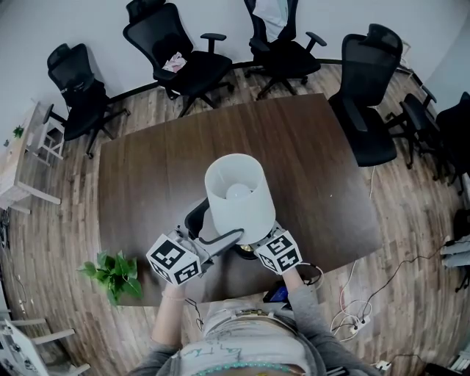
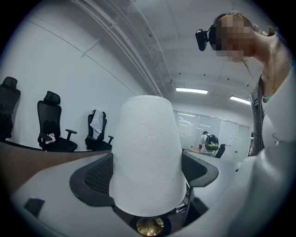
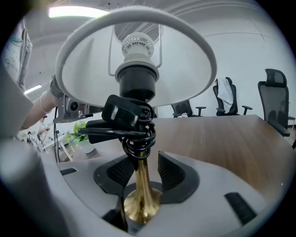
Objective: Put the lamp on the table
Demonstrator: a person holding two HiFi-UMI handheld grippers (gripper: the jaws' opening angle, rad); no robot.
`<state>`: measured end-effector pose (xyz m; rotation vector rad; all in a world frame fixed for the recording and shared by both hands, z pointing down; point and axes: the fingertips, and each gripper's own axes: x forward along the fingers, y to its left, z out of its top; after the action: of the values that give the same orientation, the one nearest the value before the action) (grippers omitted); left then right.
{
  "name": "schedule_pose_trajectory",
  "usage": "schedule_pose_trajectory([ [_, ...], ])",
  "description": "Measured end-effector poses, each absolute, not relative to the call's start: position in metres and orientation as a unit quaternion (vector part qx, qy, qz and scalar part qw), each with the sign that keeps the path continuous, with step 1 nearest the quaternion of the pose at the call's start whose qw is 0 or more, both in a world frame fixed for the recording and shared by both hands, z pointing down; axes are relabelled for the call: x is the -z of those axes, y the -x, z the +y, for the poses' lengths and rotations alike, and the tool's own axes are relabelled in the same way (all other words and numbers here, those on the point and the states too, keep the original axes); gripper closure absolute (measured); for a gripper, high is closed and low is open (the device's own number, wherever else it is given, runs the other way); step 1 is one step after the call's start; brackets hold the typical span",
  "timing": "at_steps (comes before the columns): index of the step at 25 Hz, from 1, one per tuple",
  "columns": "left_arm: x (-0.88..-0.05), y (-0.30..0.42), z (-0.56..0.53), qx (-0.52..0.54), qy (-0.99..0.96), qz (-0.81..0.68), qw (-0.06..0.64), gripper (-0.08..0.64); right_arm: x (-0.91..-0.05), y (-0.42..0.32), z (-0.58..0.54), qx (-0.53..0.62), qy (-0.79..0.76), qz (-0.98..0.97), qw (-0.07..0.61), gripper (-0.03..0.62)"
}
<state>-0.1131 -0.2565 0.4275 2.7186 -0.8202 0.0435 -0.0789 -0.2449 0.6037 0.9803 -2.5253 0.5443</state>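
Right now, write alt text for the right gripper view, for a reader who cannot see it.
A brass lamp stem stands between the open jaws of the right tool, neither pad pressing it. A coiled black cord wraps the stem below a white lampshade seen from underneath; a brown wooden table and black office chairs lie beyond.

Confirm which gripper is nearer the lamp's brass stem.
Right. The right gripper has open jaws either side of the brass stem, clear of it; the left gripper is higher, shut on the shade.

Black office chairs [image 1: 183, 62] stand on wood-plank floor [image 1: 418, 213] against white walls [image 1: 88, 22].
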Motion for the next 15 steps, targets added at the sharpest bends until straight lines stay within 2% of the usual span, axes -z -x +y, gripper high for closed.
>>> schedule_pose_trajectory([
  [15, -0.428, 0.109, -0.244, -0.014, -0.947, -0.285, 0.145, 0.084, -0.607, 0.056, -0.226, -0.206, -0.355, -0.893, 0.186, 0.409],
])
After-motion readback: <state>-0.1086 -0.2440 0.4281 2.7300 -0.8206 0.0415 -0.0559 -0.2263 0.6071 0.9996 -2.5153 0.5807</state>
